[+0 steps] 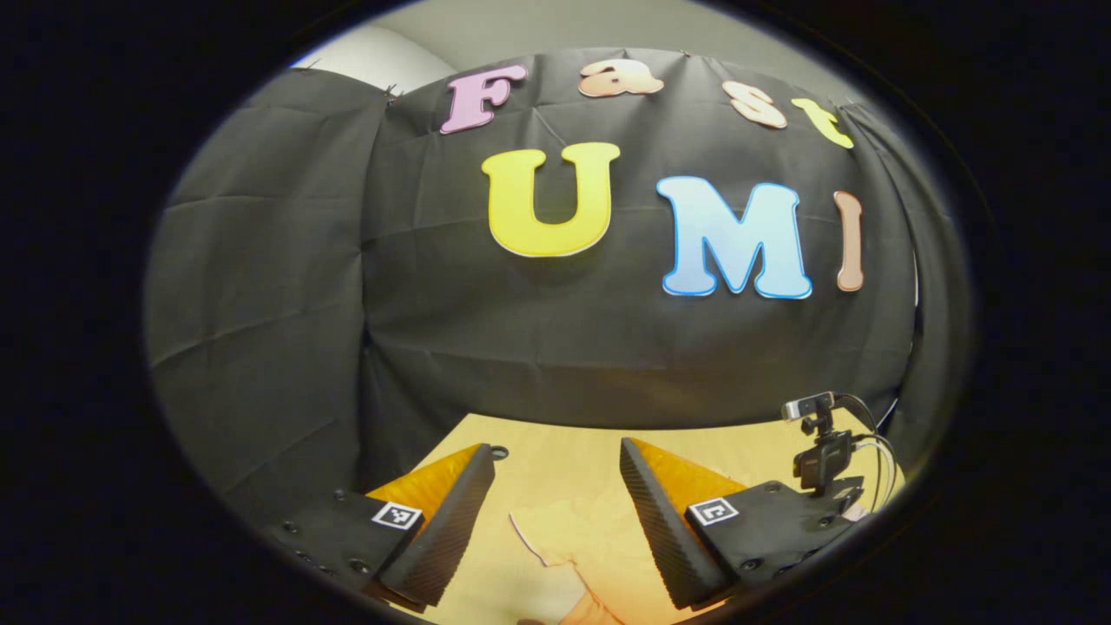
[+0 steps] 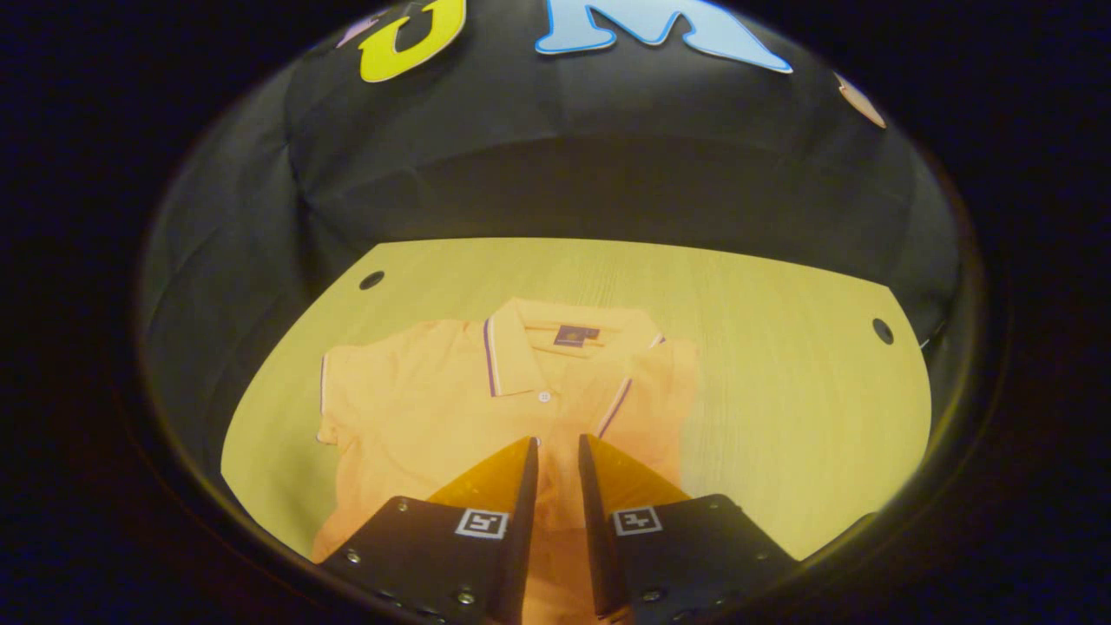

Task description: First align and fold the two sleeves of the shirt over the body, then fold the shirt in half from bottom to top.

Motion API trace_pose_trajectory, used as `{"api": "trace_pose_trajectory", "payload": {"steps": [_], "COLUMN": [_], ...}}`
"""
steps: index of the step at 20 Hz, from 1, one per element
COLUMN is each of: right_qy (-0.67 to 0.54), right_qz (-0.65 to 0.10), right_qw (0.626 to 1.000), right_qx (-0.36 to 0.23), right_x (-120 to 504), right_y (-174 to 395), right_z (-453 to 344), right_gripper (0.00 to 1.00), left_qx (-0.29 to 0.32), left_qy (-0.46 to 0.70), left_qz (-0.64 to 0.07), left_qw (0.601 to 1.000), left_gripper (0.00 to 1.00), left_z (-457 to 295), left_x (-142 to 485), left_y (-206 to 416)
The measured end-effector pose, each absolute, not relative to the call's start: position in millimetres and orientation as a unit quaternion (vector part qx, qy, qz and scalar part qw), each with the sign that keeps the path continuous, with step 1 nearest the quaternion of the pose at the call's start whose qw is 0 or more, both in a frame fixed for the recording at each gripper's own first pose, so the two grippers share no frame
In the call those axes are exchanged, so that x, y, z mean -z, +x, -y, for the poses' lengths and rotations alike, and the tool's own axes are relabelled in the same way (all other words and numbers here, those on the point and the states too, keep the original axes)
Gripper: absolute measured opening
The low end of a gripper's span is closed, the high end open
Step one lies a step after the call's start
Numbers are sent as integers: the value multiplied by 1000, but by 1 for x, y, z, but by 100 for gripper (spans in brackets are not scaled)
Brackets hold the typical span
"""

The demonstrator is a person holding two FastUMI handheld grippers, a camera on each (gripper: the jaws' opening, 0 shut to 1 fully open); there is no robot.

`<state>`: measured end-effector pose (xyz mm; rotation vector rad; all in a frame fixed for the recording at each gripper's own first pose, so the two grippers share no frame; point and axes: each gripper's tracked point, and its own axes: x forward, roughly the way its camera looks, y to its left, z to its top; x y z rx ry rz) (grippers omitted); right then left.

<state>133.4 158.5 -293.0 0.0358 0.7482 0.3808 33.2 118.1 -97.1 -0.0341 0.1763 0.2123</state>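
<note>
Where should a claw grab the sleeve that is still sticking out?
Take the spread-out sleeve by its striped cuff, coming in from the bare table beside it. That edge lies flat and free, pointing away from the shirt's body, so it should probably lift and swing over easily.

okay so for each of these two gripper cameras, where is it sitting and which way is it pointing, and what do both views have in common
Left gripper view: rides the left gripper, aimed nearly level at the booth wall; its own fingers, spread, show over the table edge, with a small mounted camera beside.
Right gripper view: rides the right gripper, tilted down at the shirt lying flat, collar away; its own fingers stand close together, a narrow gap between.
Shared: the wooden table, the shirt's cloth, the wall.
</note>
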Motion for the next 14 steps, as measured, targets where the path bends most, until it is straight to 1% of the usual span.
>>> {"api": "trace_pose_trajectory", "payload": {"steps": [8,14], "right_qy": [25,47], "right_qz": [-324,-290], "right_qw": [932,944], "right_qx": [-160,-150], "right_x": [257,219], "right_y": [134,124], "right_z": [-140,-131], "right_gripper": [29,30], "left_qx": [-98,-94], "left_qy": [-19,-18], "left_qz": [-117,-171], "left_qw": [988,981], "left_gripper": [96,96], "left_z": [-140,-160], "left_x": [154,223], "left_y": [72,107]}}
